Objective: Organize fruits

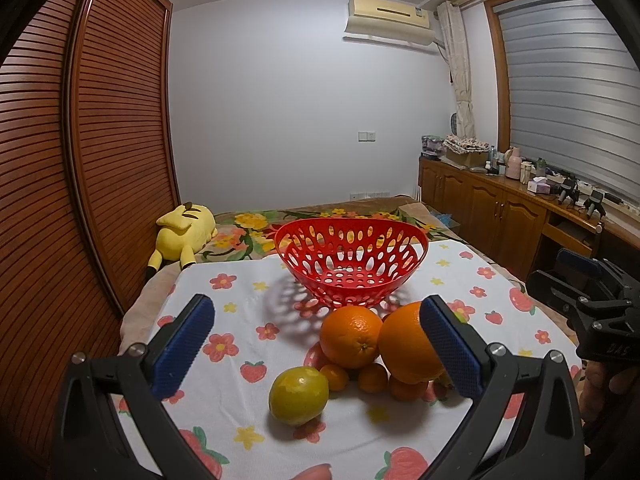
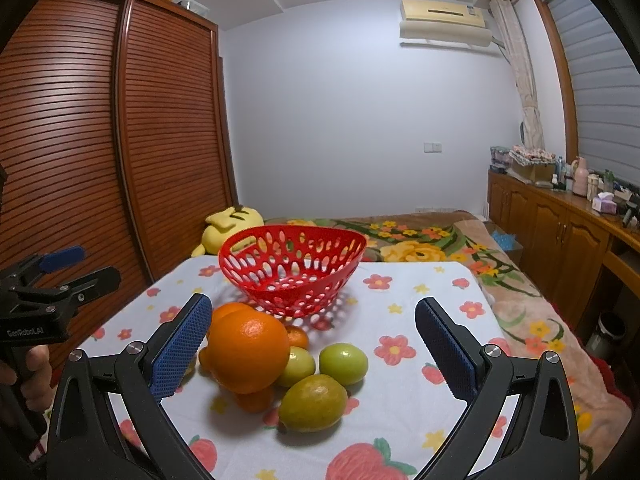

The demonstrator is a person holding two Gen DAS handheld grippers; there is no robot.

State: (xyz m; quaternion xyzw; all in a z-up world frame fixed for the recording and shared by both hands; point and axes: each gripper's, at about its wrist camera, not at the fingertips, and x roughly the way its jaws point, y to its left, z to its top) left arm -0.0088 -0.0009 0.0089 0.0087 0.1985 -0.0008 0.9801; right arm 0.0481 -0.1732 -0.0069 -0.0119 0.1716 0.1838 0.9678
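Note:
A red perforated basket (image 1: 351, 264) stands empty on the flower-print cloth (image 1: 240, 288), also in the right wrist view (image 2: 292, 266). In front of it is a pile of fruit: two large oranges (image 1: 351, 335) (image 1: 408, 346), several small tangerines (image 1: 373, 378) and a yellow-green lemon (image 1: 298, 395). The right wrist view shows a large orange (image 2: 248, 350), a lemon (image 2: 313, 402) and two green fruits (image 2: 343, 362). My left gripper (image 1: 316, 344) is open, short of the pile. My right gripper (image 2: 312, 344) is open around the pile's near side, touching nothing.
A yellow plush toy (image 1: 182, 236) lies on the bed behind the table, at the left. A louvred wooden wardrobe (image 1: 80, 160) runs along the left. A wooden sideboard (image 1: 500, 200) with clutter stands at the right. The right gripper shows in the left wrist view (image 1: 592, 300).

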